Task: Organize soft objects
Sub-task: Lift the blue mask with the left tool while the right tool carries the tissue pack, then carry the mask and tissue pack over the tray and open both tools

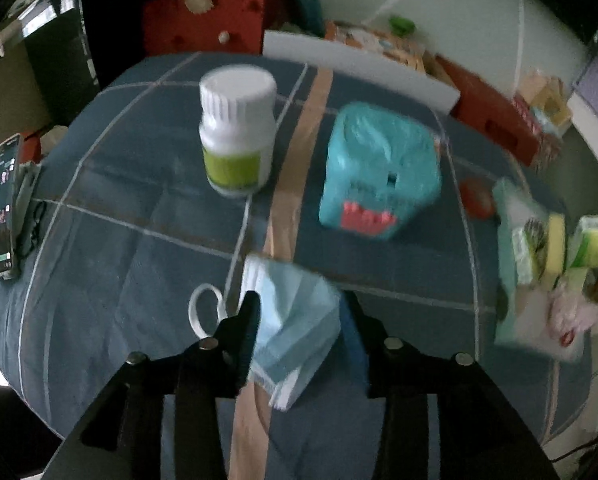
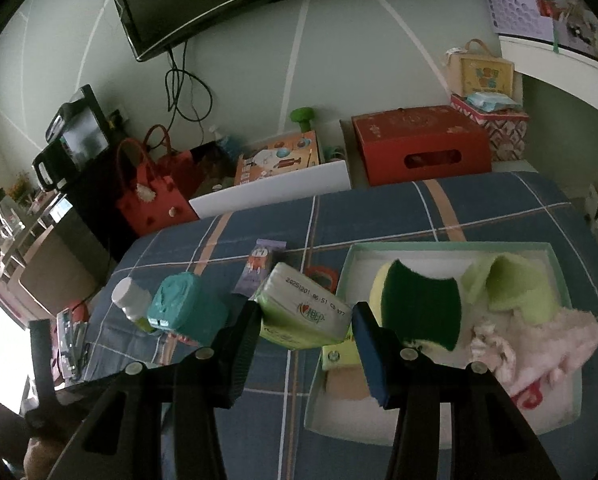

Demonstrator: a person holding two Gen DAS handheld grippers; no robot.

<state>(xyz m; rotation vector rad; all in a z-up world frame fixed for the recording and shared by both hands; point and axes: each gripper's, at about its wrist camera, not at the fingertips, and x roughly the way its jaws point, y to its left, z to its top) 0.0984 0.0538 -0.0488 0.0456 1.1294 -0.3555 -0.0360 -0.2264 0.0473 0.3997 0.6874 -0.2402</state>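
Observation:
My left gripper (image 1: pixel 299 300) is shut on a light blue face mask (image 1: pixel 295 328), held above the plaid bedspread (image 1: pixel 119 260); its white ear loop (image 1: pixel 205 310) hangs to the left. My right gripper (image 2: pixel 305 312) is shut on a green tissue pack (image 2: pixel 303 316), held just left of the pale green box (image 2: pixel 451 245). The box holds a green and yellow sponge (image 2: pixel 419 308), a lime cloth (image 2: pixel 511 288) and a pink fluffy item (image 2: pixel 539 344). The box also shows at the right of the left wrist view (image 1: pixel 507 280).
A white pill bottle (image 1: pixel 237 132) and a teal monster-face toy (image 1: pixel 375 168) stand on the bed. A phone (image 1: pixel 3 208) lies at the left edge. A purple packet (image 2: pixel 259 268) lies beyond the tissue pack. Red box (image 2: pixel 419 144), red bags (image 2: pixel 151 196) and clutter line the wall.

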